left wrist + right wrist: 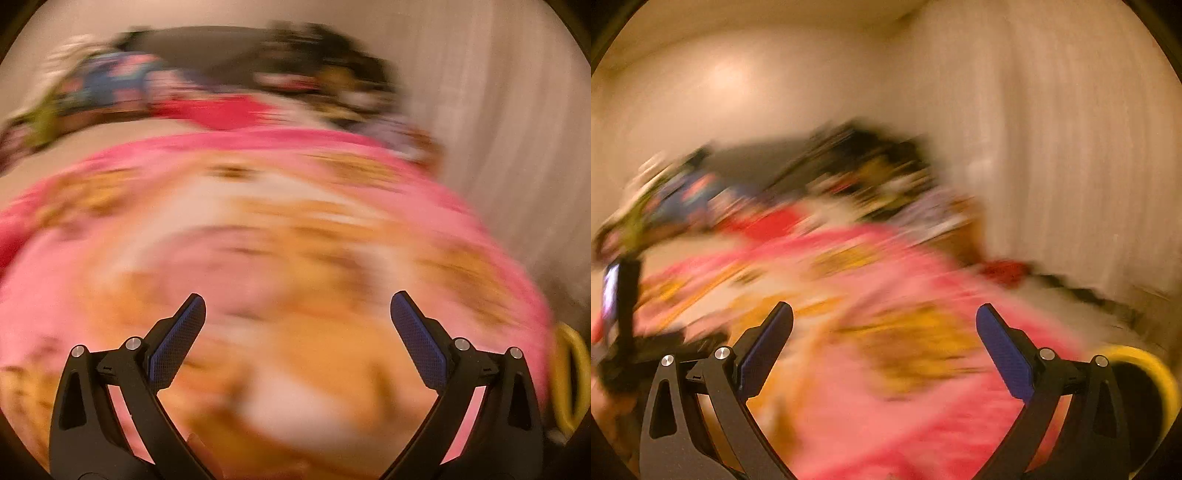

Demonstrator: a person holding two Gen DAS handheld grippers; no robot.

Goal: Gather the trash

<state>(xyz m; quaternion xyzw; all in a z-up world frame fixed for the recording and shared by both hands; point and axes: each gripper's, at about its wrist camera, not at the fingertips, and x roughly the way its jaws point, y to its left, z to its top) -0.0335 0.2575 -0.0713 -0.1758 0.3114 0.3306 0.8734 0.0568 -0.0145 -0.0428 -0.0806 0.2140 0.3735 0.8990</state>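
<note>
— What are the two grippers doing?

— Both are hanging over the bed, above a pink blanket (pixel 295 229) with orange and white patches. The left gripper (pixel 297 306) is holding its fingers (pixel 181 339) wide apart, and nothing is sitting between them. The right gripper (pixel 884 314) is showing the same — fingers (pixel 1004 354) spread wide, empty.

— And the trash, where is it lying?

— I cannot tell. Both views are smearing heavily, so I am not making out any single piece of trash on the blanket. At the far end of the bed a heap of mixed things (pixel 229 85) is lying — dark, blue, red and green colours — but the blur is hiding what they are.

— Is anything else showing?

— Yes. At the lower right edge, just beside the bed, a yellow round rim (pixel 1145 373) with a dark inside is standing; it is looking like a container, though I am not sure. The left view is catching a part of it too. On the far left of the right view a dark device (pixel 622 295) with a small lit screen is standing upright near the blanket. On the right, a pale curtain (pixel 1071 147) with vertical folds is hanging, and something red (pixel 1003 271) is lying low beside it, too blurred to name.
</note>
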